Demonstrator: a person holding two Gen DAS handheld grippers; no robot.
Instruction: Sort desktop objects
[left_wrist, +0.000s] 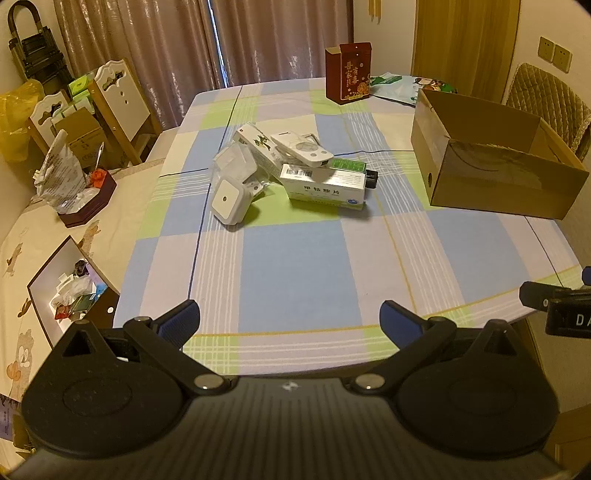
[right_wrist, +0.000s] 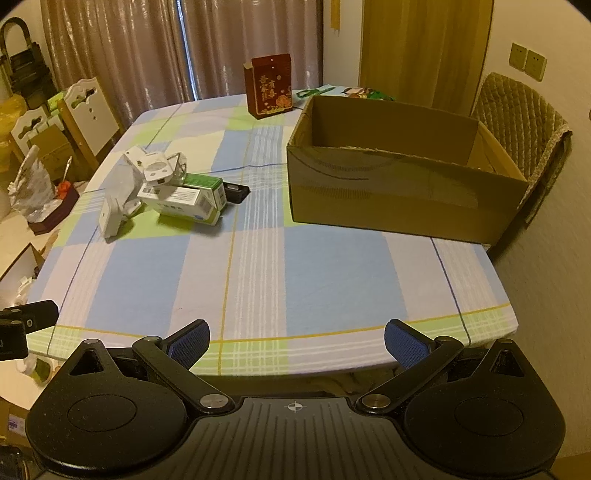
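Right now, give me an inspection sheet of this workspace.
Surface: table under a checked tablecloth, near half bare.
Job's things: pile of small boxes heaped together; white remote on top; cardboard box open, looks empty.
Clutter: red carton upright at the far edge.
Grippers: left gripper and right gripper open, holding nothing, at the near edge.
Cables: nothing seen.
Surroundings: curtains, padded chair, white chairs.
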